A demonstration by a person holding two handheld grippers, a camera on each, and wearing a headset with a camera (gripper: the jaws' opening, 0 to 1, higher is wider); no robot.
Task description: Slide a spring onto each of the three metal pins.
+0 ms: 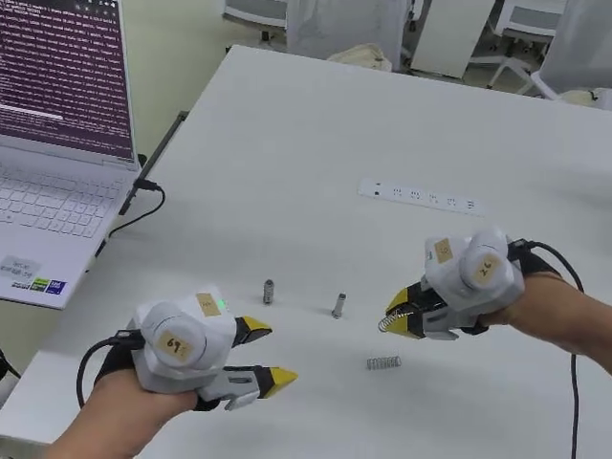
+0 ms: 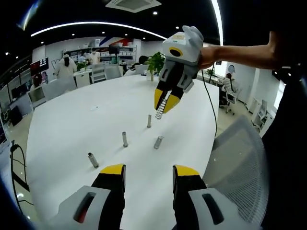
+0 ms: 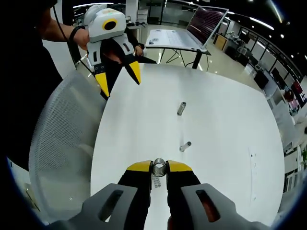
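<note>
Spring (image 3: 159,167) is pinched between the closed jaws of the right gripper (image 1: 395,317), over the white table (image 1: 316,143) near a metal pin (image 1: 269,292), a second pin (image 1: 338,306) and a loose spring (image 1: 383,362) lying flat, while the left gripper (image 1: 271,354) hovers open and empty.

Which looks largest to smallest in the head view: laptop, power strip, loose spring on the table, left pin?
1. laptop, though the frame cuts it off.
2. power strip.
3. loose spring and left pin look alike in size, so they are not ranked.
</note>
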